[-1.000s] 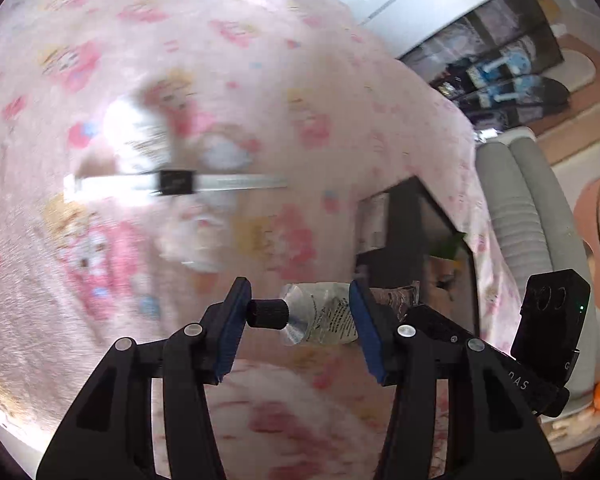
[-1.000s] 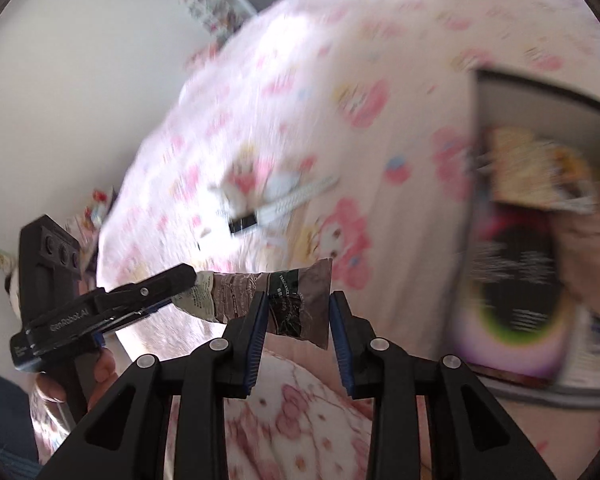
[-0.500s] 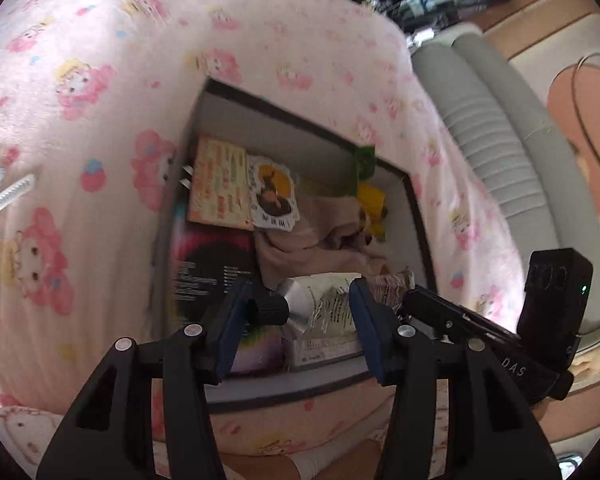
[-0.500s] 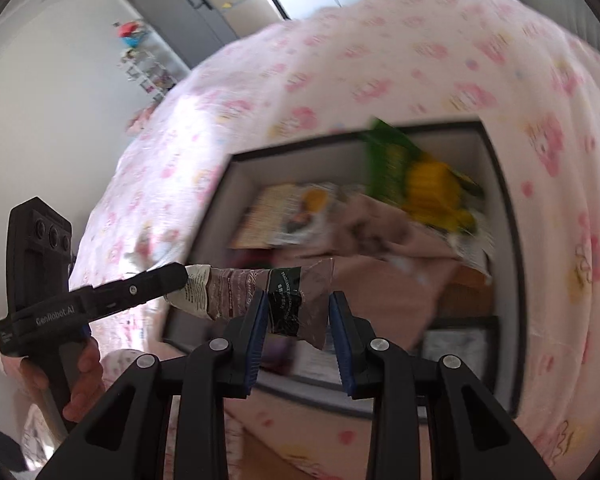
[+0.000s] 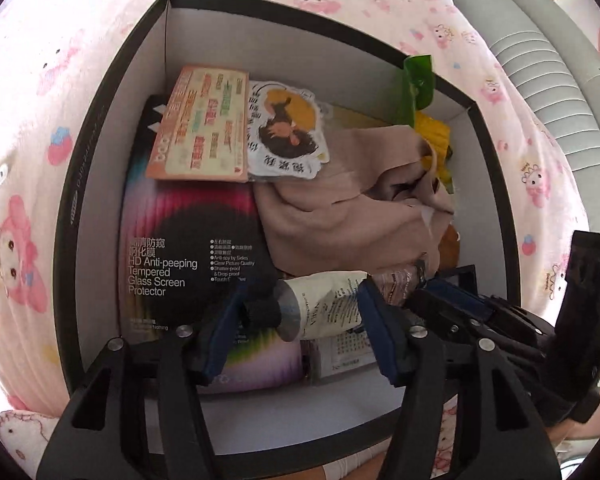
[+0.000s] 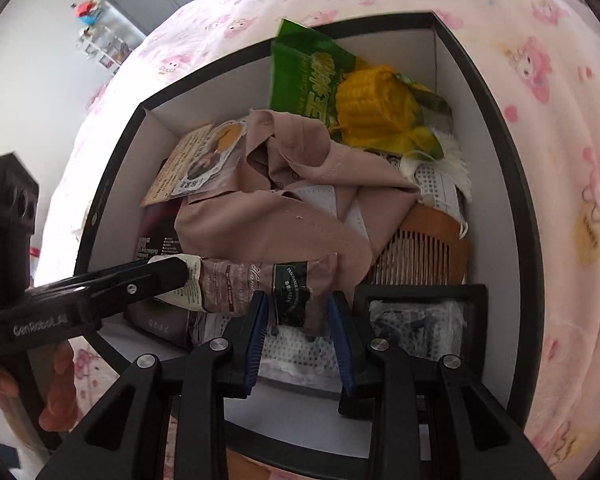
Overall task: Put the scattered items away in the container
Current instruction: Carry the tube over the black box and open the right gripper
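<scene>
Grey sofa (image 5: 540,60), left wrist view only

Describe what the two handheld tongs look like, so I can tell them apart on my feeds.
Both are matte black plastic. The left tongs and right tongs each have two angular fingers with silver screws and blue pads on the inner faces. Seen from the right wrist, the left one's finger carries pale "GenRobot.AI" lettering and a boxy black block on top. No cables or sleeves show.

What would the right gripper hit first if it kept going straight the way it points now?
Probably the white perforated packet in the box, just below the tube that the right gripper holds; depth is hard to judge.
</scene>
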